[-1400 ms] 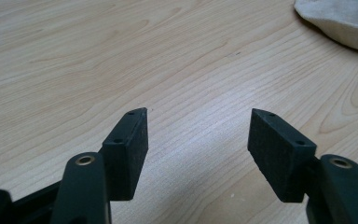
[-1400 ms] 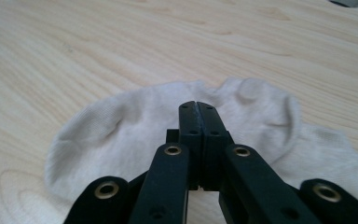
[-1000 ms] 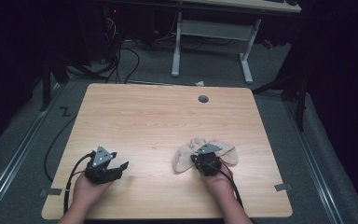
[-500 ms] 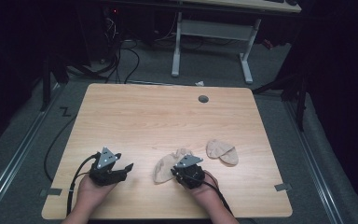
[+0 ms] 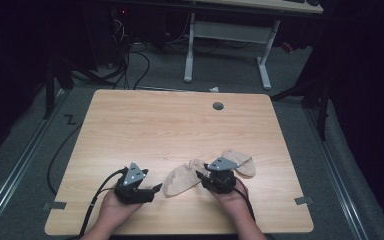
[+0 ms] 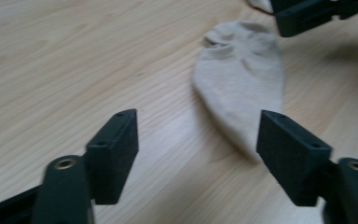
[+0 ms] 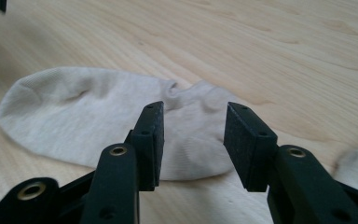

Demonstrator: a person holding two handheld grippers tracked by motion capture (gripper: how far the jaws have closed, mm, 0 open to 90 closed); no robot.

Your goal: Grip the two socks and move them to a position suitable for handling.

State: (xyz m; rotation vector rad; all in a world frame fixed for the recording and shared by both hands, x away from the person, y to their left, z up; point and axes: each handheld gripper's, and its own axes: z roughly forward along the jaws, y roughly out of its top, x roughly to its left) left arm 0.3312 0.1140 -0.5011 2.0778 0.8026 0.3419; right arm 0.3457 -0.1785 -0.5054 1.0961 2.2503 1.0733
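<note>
High view: both forearms enter from the bottom edge, hands low on the wooden table (image 5: 145, 125), near its front edge.

Left hand (image 5: 111, 212), lower left of centre. It cups the left gripper (image 5: 156, 189) from behind, wrist roughly level, gripper held low over the wood and pointing toward the right of the frame. Cable trails off to the lower left. In the left gripper view its jaws stand spread wide with bare wood between them; they have just been opening a little further. Nothing between the pads.

Right hand (image 5: 232, 196), lower centre, just right of the left one. It holds the right gripper (image 5: 198, 176) with the grey three-cornered plate on top, nose pointing toward the upper left of the frame. In the right gripper view its jaws are parted, having just been opening, and the pads stand apart from the fabric that lies behind and below them; no pinch.

Near sock (image 5: 180, 179): beige, flat on the table in the lower middle of the high view, between the two grippers. In the left gripper view it runs from upper centre down to the right jaw. In the right gripper view it stretches from the left edge to the centre.

Second sock (image 5: 242, 162): beige, flat, just right of and beyond the right gripper, partly hidden behind it.
</note>
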